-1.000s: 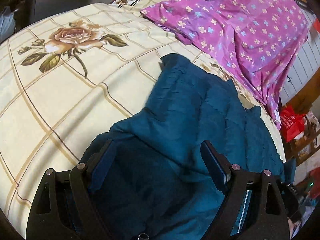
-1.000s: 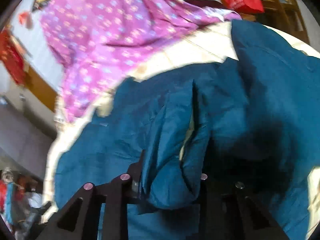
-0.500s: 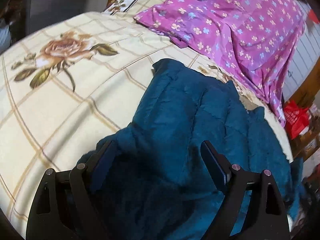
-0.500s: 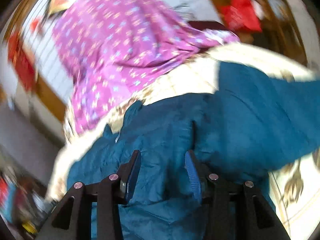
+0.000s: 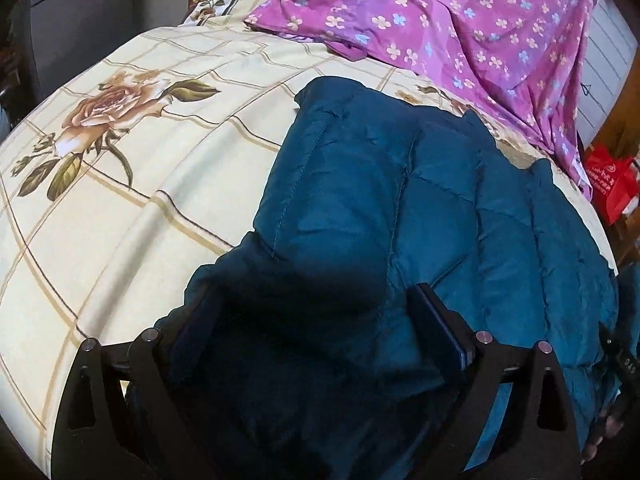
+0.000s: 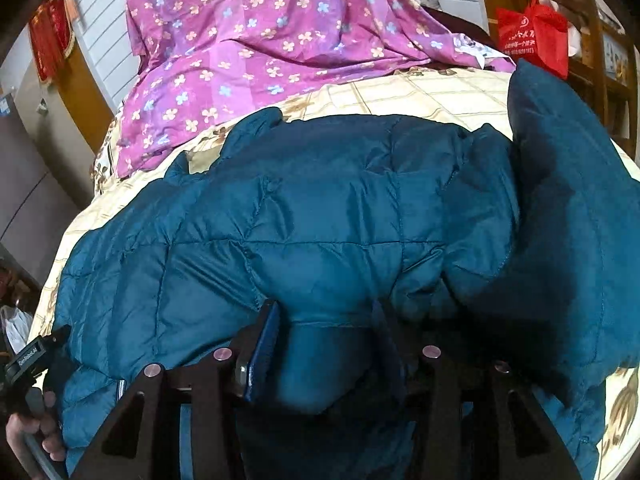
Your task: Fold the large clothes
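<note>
Cream rose-print bedspread (image 5: 132,184), purple floral sheet (image 6: 256,40) behind. Teal quilted jacket (image 6: 320,216) spread across it: puffy, light, slippery. Left gripper (image 5: 308,320) and right gripper (image 6: 324,324) both opening, cloth between jaws. Best pinched along stitched seams.

Red bag (image 6: 534,36) carries white print lines and a round logo, too small to read. Black handle label (image 6: 29,357) at lower left of the right wrist view has small white lettering, not legible. Black part (image 5: 629,364) at the left wrist view's right edge shows digits, unclear.
</note>
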`<state>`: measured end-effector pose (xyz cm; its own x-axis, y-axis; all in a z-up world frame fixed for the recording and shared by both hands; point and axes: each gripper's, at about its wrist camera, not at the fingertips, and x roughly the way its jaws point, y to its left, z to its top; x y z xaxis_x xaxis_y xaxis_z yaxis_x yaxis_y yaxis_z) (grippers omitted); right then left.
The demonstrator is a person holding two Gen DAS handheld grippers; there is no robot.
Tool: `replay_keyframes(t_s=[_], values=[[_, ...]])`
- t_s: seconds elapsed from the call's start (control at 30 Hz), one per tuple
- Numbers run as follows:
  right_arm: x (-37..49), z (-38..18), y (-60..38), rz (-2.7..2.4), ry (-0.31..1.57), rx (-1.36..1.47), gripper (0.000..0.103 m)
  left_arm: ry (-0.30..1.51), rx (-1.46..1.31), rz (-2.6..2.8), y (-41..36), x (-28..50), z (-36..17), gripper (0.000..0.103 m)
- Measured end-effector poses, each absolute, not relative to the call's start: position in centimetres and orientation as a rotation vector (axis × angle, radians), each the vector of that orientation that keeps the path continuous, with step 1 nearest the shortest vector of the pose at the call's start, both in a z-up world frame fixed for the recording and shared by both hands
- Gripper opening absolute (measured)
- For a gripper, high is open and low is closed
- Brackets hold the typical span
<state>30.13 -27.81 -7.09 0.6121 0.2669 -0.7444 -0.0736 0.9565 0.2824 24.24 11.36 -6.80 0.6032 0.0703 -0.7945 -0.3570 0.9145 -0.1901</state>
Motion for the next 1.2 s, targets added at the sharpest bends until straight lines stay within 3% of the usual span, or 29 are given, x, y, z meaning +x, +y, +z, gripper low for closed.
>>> replay_keyframes(t_s=[0.1, 0.3, 0.5, 0.6, 0.7, 0.73, 0.83, 0.93, 1.07, 1.2], values=[[29.7, -6.7, -27.3, 0.187, 0.891, 0.202, 0.053, 0.854, -0.349, 0.318, 11.5, 23.3, -5.7, 0.094], [29.4, -6.8, -26.5, 0.136, 0.897, 0.103, 0.053, 0.608, -0.171, 0.272, 8.0, 21.2, -1.2, 0.094], [29.2, -6.9, -26.9, 0.143, 0.898, 0.117, 0.054, 0.912, -0.151, 0.092, 6.0, 25.1, -6.7, 0.094], [29.2, -7.0, -27.1, 0.148, 0.899, 0.127, 0.054, 0.910, -0.103, 0.101, 5.5, 25.1, -6.8, 0.095], [29.2, -7.0, -27.3, 0.170, 0.897, 0.144, 0.058, 0.916, -0.107, 0.100, 5.6, 25.4, -7.1, 0.102], [29.1, -7.0, -27.3, 0.183, 0.900, 0.154, 0.062, 0.918, -0.110, 0.097, 5.7, 25.4, -7.2, 0.102], [28.6, -5.7, -27.4, 0.174, 0.966, 0.153, 0.062, 0.916, -0.115, 0.098, 5.7, 25.4, -7.2, 0.102], [25.7, -2.7, -29.6, 0.198, 0.909, 0.249, 0.063, 0.908, -0.121, 0.090, 5.6, 24.8, -7.1, 0.102], [19.9, -0.5, -35.0, 0.104, 0.843, 0.243, 0.090, 0.833, -0.158, 0.121, 5.6, 23.1, -5.3, 0.102], [15.0, -1.7, -44.9, -0.092, 0.851, 0.317, 0.090, 0.681, -0.106, 0.048, 2.8, 20.0, -1.7, 0.102]])
